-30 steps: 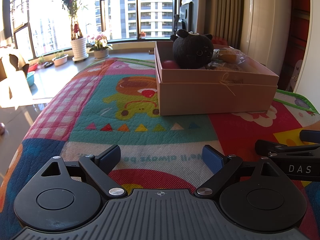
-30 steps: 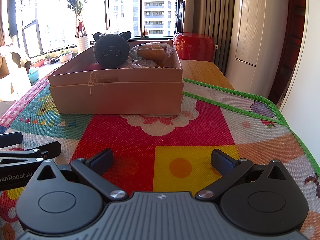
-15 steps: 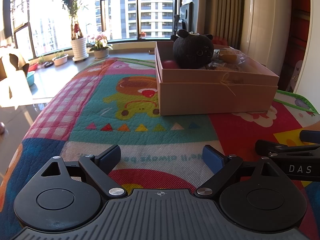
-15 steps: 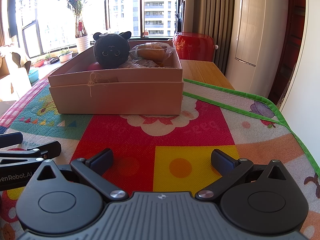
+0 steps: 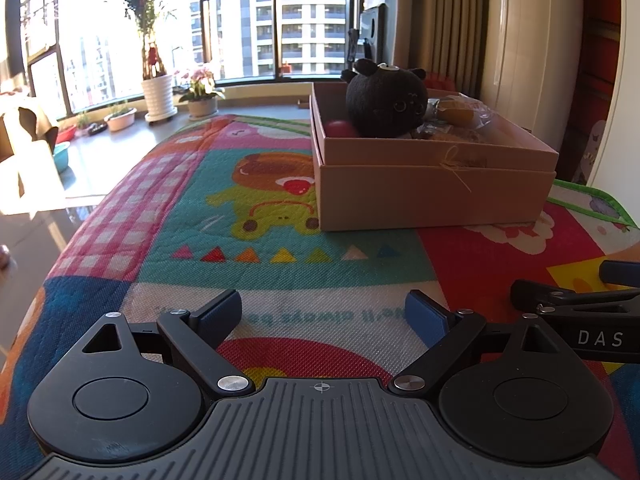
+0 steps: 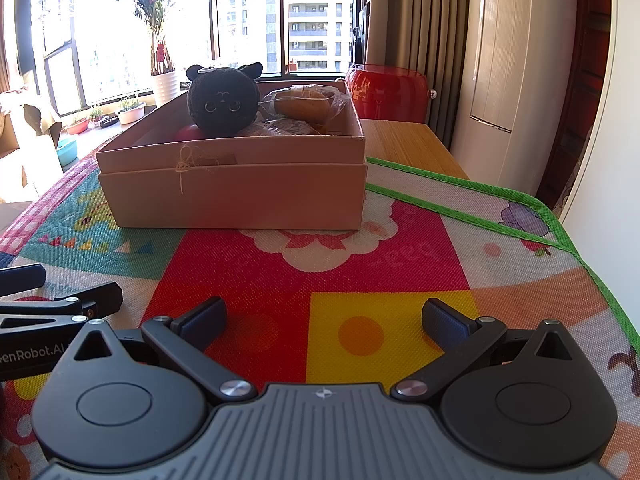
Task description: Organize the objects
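Note:
A tan cardboard box (image 5: 432,192) (image 6: 240,192) stands on the colourful play mat (image 5: 240,216) (image 6: 360,264). In it are a black plush cat (image 5: 386,104) (image 6: 223,100), a red ball (image 5: 340,128) (image 6: 188,133) and bagged bread (image 5: 458,110) (image 6: 304,104). My left gripper (image 5: 322,314) is open and empty, low over the mat, well short of the box. My right gripper (image 6: 324,318) is open and empty, also low and short of the box. Each gripper shows at the edge of the other's view.
A red pot (image 6: 386,90) stands on the bare wooden tabletop (image 6: 408,140) behind the box. The mat's green-trimmed edge (image 6: 560,216) runs along the right. Potted plants (image 5: 158,88) stand on the floor by the window, beyond the table's far left edge.

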